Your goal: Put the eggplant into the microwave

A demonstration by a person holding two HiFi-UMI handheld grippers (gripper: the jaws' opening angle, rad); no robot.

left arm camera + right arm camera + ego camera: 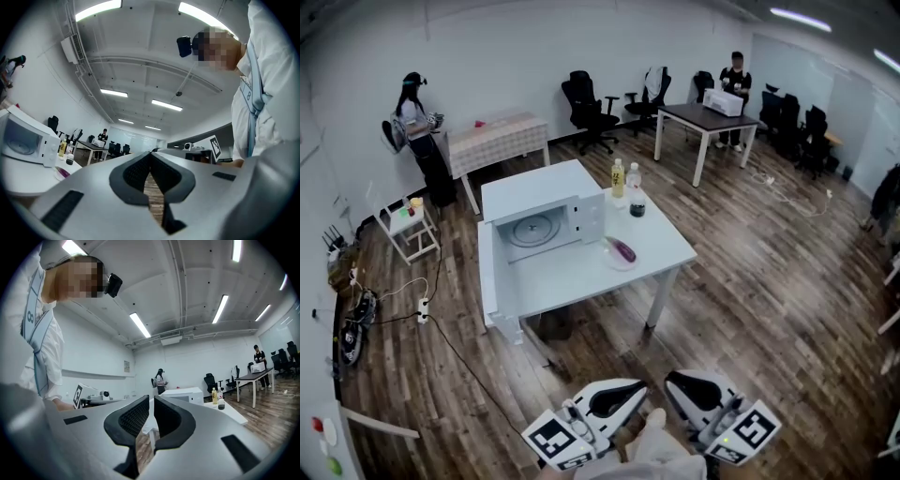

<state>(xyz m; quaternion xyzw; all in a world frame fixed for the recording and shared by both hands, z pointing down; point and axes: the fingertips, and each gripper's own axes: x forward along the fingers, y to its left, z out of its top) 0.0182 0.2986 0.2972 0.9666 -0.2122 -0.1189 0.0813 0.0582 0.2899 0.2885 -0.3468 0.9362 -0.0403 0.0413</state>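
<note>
A wood-plank floor (750, 281) fills the room, and a white desk (581, 281) stands in the middle of it. The microwave (539, 186) takes up the desk's far left corner. Its door (488, 272) is swung wide open along the left edge, so the turntable (533, 228) inside shows. Further off are a table under a checked cloth (497, 136) by the back wall, a dark-topped table (708, 117) and several black office chairs (586, 108). One person (420, 141) stands by the cloth-covered table and another (734, 80) behind the dark one.

Both grippers are well short of the desk's near edge, side by side and low in the head view. The left gripper (637, 386) has its jaws closed tip to tip on nothing. The right gripper (672, 382) has its jaws drawn together, with only a hairline slit between the pads and nothing in it.

Two bottles stand at the desk's far right edge, just beside the microwave: a yellow bottle (618, 178) and a bottle with dark liquid (636, 195). Near the right edge, in front of them, is a small plate (617, 263). The purple eggplant (622, 249) lies on it, outside the microwave
</note>
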